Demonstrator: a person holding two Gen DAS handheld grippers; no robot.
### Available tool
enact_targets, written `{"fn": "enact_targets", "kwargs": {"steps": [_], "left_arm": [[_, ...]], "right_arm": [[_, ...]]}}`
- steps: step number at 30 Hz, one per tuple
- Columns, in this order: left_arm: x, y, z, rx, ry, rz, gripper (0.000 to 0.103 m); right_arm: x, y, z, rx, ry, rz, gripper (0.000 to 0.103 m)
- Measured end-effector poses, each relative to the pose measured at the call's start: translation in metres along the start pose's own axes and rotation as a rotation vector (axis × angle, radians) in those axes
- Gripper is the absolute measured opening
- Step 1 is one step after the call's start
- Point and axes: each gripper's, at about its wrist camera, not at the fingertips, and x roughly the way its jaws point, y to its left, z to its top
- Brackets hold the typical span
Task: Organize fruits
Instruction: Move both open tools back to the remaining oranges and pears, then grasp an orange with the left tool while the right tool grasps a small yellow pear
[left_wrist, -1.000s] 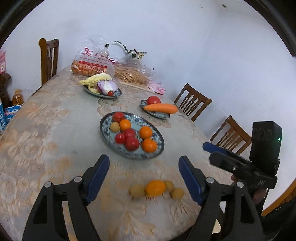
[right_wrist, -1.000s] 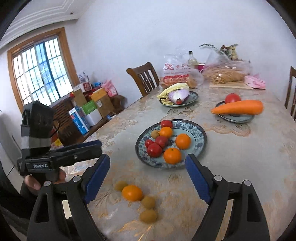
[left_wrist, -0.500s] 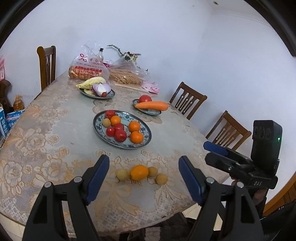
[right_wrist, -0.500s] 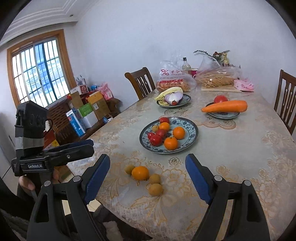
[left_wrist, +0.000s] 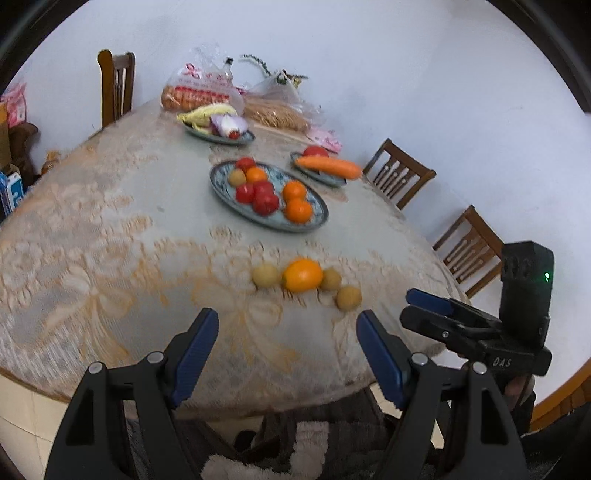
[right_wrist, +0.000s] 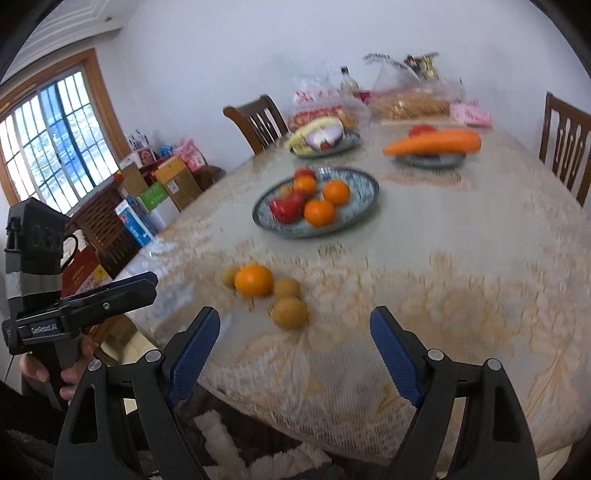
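The left gripper (left_wrist: 287, 354) hangs open and empty over the near edge of the table (left_wrist: 110, 229), its jaws spread wide. Just ahead of it lie the loose fruits: a small brown fruit (left_wrist: 266, 275) touching the orange (left_wrist: 303, 275), then two more small brown ones (left_wrist: 331, 279) (left_wrist: 348, 297) to the right. Farther back sits the blue plate (left_wrist: 317, 216), already holding oranges, red fruits and one brown one. The right gripper (right_wrist: 295, 347) is likewise open and holds nothing, nearest to the last brown fruit (right_wrist: 290, 313). The work seems to be at its start: an approach, with nothing picked yet. The next move probably calls for lowering one gripper around a single loose fruit without nudging its neighbours, then carrying it to the plate.
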Motion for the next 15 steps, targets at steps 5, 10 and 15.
{"fn": "enact_targets", "kwargs": {"steps": [5, 10, 15], "left_arm": [[0.006, -0.003, -0.005, 0.013, 0.024, -0.031, 0.08], [0.012, -0.007, 0.003, 0.031, 0.018, -0.049, 0.075], [0.024, -0.013, 0.013, 0.066, 0.015, -0.038, 0.065]], "right_arm": [[0.002, -0.009, -0.008, 0.063, 0.024, 0.062, 0.083], [-0.001, -0.009, -0.005, 0.067, 0.014, 0.116, 0.069], [0.005, -0.005, -0.007, 0.024, 0.037, 0.124, 0.053]]}}
